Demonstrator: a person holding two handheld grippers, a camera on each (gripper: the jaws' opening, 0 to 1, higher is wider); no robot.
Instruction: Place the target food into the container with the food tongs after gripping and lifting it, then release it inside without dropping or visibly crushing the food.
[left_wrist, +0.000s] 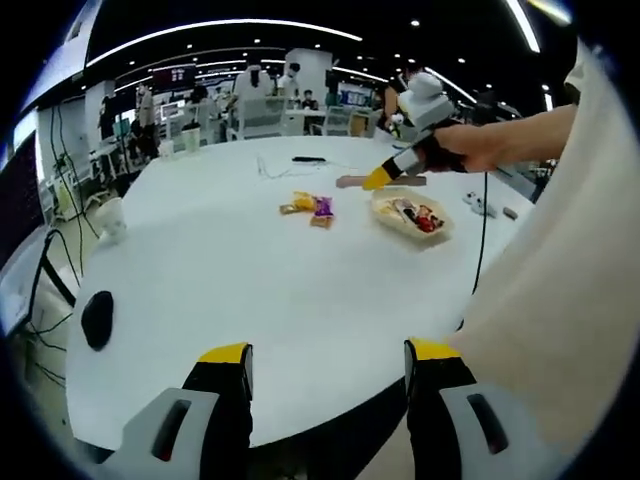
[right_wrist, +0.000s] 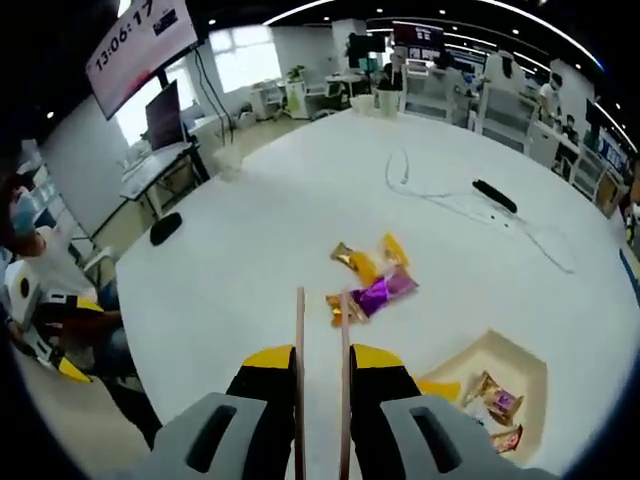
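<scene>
Right gripper view: gripper (right_wrist: 320, 372) pinching tongs (right_wrist: 321, 330), tips spread, poised over purple snack (right_wrist: 380, 292) beside tray (right_wrist: 455, 368) on white table (right_wrist: 250, 230). Judged step: approach; next, close gently on the packet. Left gripper (left_wrist: 327, 362) spread, idle. Open-plan office behind.
</scene>
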